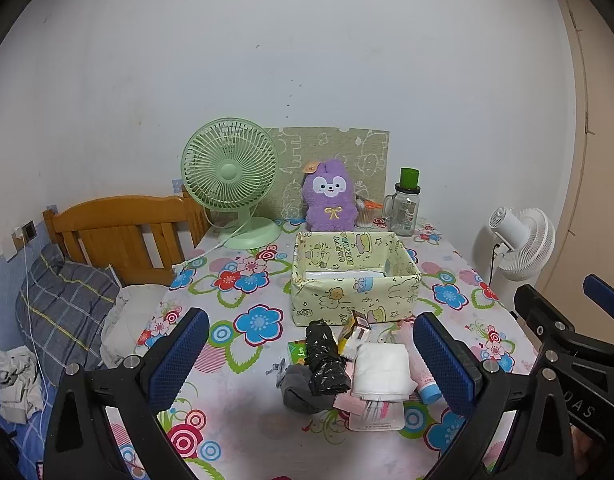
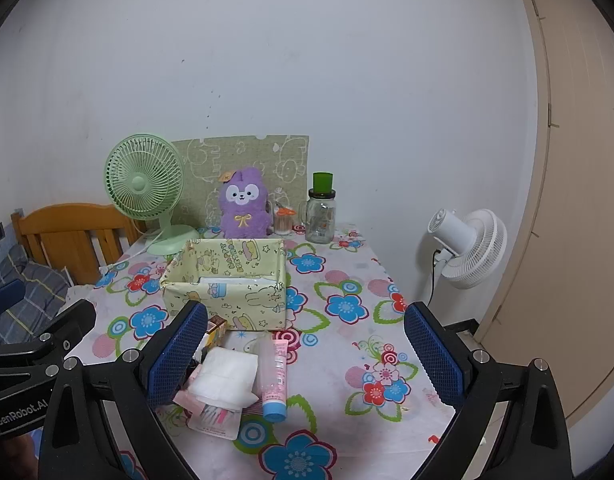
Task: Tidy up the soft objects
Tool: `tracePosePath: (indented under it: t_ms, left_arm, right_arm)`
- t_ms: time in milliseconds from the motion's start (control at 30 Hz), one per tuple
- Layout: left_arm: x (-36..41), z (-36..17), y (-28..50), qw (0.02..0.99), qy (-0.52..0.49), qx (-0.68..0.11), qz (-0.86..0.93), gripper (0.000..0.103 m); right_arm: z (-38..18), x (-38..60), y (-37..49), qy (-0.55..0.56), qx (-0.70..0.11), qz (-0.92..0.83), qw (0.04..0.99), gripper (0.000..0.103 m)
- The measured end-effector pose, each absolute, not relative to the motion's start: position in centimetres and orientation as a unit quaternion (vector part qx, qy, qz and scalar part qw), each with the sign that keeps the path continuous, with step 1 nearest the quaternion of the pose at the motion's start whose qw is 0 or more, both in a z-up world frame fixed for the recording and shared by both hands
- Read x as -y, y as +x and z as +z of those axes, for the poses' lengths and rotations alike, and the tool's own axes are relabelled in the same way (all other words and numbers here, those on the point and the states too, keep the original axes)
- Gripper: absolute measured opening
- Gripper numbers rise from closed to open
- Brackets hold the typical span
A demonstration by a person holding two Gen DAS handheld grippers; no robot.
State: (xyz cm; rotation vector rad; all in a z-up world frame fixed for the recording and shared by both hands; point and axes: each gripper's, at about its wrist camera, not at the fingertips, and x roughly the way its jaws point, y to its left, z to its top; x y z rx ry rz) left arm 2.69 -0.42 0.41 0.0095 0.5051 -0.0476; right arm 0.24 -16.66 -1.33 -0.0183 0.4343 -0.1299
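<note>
Both the left gripper (image 1: 311,354) and the right gripper (image 2: 305,350) hung spread and empty above the table's (image 2: 347,360) near edge. The soft pile, a white folded cloth (image 1: 381,368), black bundle (image 1: 325,354) and grey sock (image 1: 301,390), lay just before the yellow box (image 1: 353,292) at mid-table

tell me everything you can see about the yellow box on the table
The yellow box is an open-topped rectangular bin covered in pale yellow patterned paper or fabric with cartoon animals and "happy birthday" lettering inside. Its walls look soft and slightly bowed. It stands upright mid-table on the floral tablecloth, in front of the purple plush. Something flat and white lies inside at the bottom. A small carton leans against or near its front wall. Neither gripper touches it.
</note>
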Motion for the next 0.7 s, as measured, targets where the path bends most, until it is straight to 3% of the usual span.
tracePosePath:
  t_ms: [700]
  left_arm:
    - [0.72, 0.35, 1.98, 0.969, 0.016, -0.245, -0.026, 0.103]
  right_arm:
    - [-0.93, 16.82, -0.01, -0.008, -0.212, -0.069, 0.975, 0.100]
